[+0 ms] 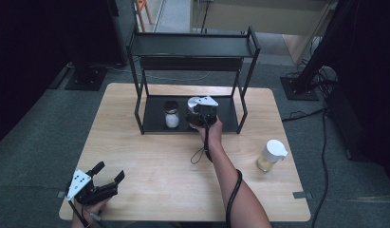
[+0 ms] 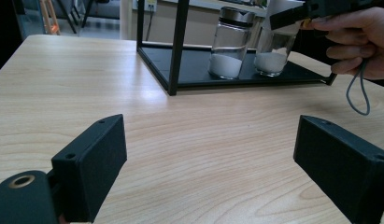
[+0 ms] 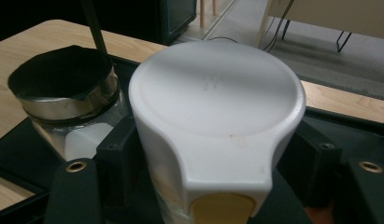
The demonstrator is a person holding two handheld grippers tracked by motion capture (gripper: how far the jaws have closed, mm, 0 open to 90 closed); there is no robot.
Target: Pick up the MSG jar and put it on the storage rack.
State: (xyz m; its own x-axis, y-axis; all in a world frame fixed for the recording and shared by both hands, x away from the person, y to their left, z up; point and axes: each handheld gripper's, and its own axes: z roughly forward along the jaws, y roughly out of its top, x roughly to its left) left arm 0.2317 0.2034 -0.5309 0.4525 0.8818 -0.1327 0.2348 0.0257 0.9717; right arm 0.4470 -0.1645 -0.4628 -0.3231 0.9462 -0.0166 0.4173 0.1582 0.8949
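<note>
A clear glass jar with a broad white plastic pour lid (image 3: 216, 107) stands upright on the bottom shelf of the black metal rack (image 1: 154, 124), with white powder resting in its base and a jaw pressed against either side of it just under the lid. Just beside it on the same shelf stands a second clear glass jar with a black-and-silver screw cap (image 1: 171, 114), upright too and about a third full of white powder.

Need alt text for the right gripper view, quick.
The right hand-held gripper has its jaws on either side of a white-lidded jar over the rack's black bottom shelf. A black-lidded glass jar of white powder stands just left.
</note>
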